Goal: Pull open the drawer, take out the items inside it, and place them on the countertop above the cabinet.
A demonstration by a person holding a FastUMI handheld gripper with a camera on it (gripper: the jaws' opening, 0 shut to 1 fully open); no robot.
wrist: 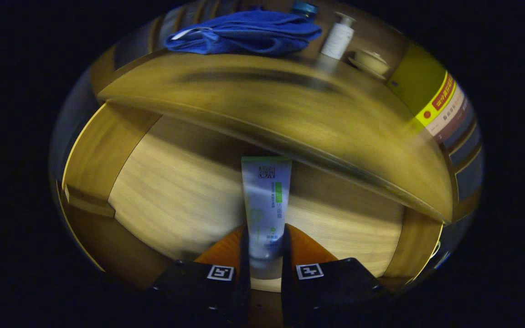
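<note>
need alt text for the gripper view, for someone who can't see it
The gripper is shut on a white tube, holding it above the open wooden drawer. Beyond, on the countertop, lie a folded blue towel, a white pump bottle and a small dish.

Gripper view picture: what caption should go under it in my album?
Gripper shut on a tube over the open drawer, countertop above.

Drawer [162, 191] floor lies bare on both sides of the tube [266, 200] clamped in the gripper [265, 246]. Countertop [262, 105] edge overhangs close above the tube. Towel [244, 34], bottle [338, 38] and dish [372, 61] occupy its rear; the front strip is free.
</note>
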